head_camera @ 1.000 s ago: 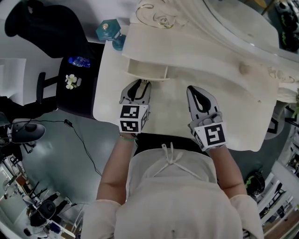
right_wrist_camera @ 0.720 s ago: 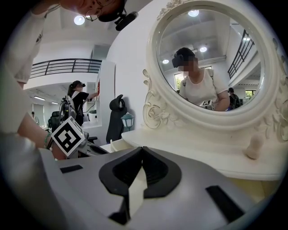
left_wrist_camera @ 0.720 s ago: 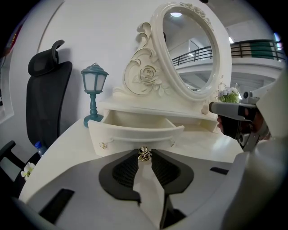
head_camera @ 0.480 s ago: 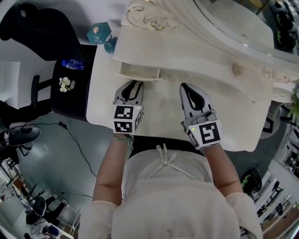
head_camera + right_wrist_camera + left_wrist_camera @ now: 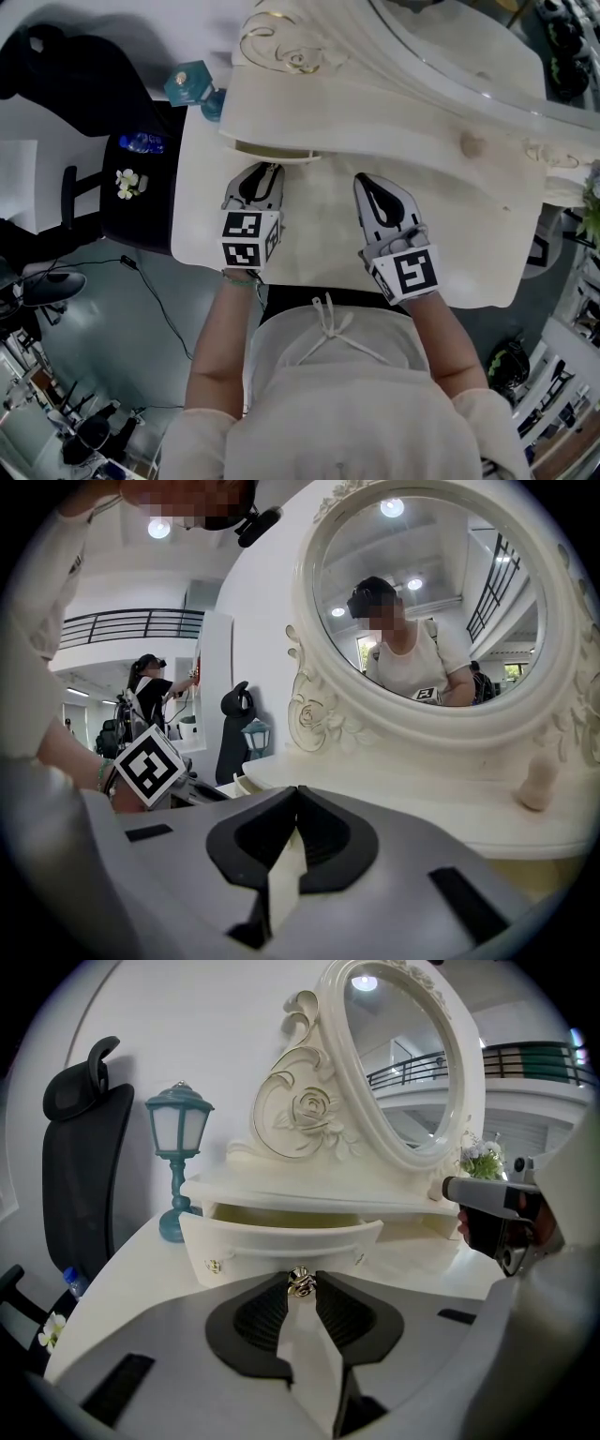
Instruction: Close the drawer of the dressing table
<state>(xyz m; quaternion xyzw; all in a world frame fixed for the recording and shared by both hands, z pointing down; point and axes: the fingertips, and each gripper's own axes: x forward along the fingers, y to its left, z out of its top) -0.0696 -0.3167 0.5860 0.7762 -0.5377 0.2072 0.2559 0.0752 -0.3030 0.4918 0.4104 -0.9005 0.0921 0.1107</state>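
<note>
Cream surface (image 5: 319,230) is carrying a teal lamp (image 5: 178,1147) at its far-left corner. Carved mirror unit (image 5: 403,1063) is sitting along the back edge.

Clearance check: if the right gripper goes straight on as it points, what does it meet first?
Probably the front of the dressing table's raised shelf, under the mirror. Nothing shows between it and the shut right gripper. Depth is unclear.

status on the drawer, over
Left claw shut on knob. Right claw shut, empty. Drawer part open. Nothing seen blocking it.
</note>
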